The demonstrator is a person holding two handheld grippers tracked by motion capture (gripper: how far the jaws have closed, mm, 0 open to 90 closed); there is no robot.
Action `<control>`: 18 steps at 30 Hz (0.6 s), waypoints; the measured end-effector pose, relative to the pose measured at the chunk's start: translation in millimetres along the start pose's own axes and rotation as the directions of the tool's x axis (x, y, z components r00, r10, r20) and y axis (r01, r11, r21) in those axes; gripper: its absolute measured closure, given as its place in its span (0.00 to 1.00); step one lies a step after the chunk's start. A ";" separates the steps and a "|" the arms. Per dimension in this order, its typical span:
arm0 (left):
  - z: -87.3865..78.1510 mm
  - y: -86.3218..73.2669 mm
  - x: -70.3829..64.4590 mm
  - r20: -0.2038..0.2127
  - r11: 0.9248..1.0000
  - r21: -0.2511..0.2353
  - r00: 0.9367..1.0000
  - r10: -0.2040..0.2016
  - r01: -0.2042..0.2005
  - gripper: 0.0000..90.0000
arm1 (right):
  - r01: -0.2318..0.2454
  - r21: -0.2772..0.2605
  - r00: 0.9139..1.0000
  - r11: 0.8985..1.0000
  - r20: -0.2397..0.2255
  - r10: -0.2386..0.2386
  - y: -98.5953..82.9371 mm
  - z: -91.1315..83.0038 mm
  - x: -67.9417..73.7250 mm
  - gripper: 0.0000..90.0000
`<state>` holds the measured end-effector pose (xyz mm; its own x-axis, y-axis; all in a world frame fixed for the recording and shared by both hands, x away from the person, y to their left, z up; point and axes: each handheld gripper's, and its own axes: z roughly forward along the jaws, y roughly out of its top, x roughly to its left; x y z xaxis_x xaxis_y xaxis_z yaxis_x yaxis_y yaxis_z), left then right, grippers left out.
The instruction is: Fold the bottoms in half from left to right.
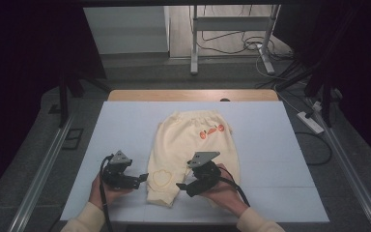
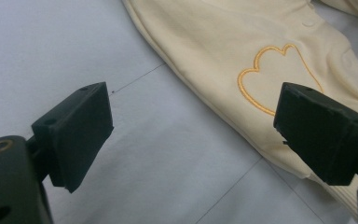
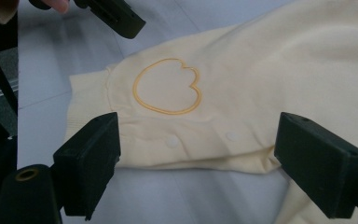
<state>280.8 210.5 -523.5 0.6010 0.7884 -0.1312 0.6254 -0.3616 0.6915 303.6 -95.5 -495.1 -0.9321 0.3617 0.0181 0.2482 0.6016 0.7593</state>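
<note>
The left gripper (image 2: 193,130) is hovering with jaws spread wide, its right jaw overlapping the cream trousers' (image 2: 223,42) heart outline (image 2: 261,70).

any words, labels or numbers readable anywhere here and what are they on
None: no readable text in any view.
The cream trousers carry only pictures: an orange stitched heart outline near a leg cuff and small orange motifs below the waistband, too small to make out.
Left gripper and right gripper: no markings legible.
</note>
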 end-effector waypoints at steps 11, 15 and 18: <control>-0.5 -0.4 1.4 -0.005 1.000 -0.002 1.000 -0.005 0.005 0.13 | 0.027 0.019 0.999 0.999 -0.036 -0.026 8.6 17.4 11.4 0.16; -0.6 -0.5 2.1 -0.006 1.000 -0.003 1.000 -0.010 0.010 0.13 | 0.034 0.025 0.998 0.999 -0.049 -0.033 10.1 22.9 13.8 0.16; -0.5 -0.4 2.0 -0.007 1.000 -0.003 1.000 -0.010 0.010 0.13 | 0.043 0.034 0.997 0.998 -0.066 -0.041 12.6 29.8 19.1 0.16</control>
<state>281.5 212.5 -523.7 0.5915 0.7952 -0.1333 0.6299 -0.3526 0.6920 296.7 -59.8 -504.6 -0.9568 0.2891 0.0299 0.2166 0.6407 0.7366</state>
